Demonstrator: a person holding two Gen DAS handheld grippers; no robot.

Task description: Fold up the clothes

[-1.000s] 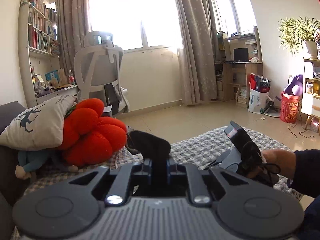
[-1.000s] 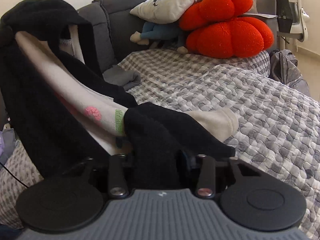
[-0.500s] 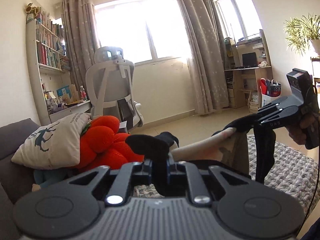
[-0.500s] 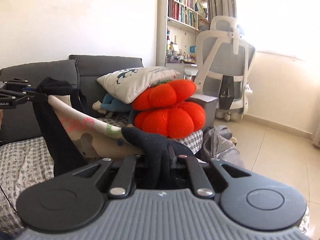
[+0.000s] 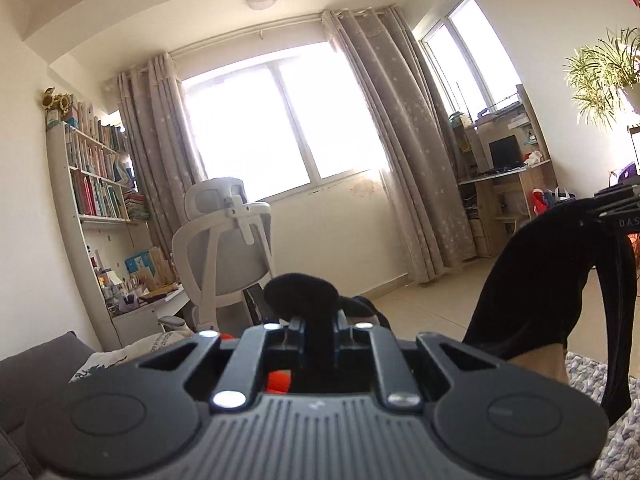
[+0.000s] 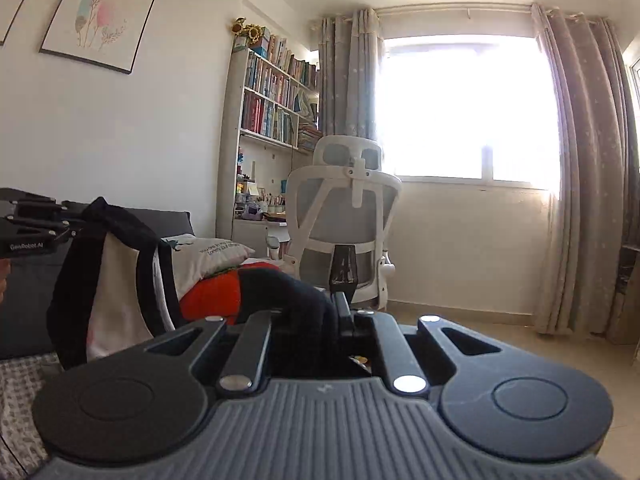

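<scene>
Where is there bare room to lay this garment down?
Free: the checked quilt under the hanging garment, by the sofa back; tiled floor between office chair and curtain. Crowded: pillow and orange cushion behind.

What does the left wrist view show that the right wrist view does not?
Only the left wrist view shows the potted plant and the desk with a monitor. Only the right wrist view shows the framed picture and the garment's pale panel. Both show the white chair, the bookshelf, and each gripper pinching black cloth.
</scene>
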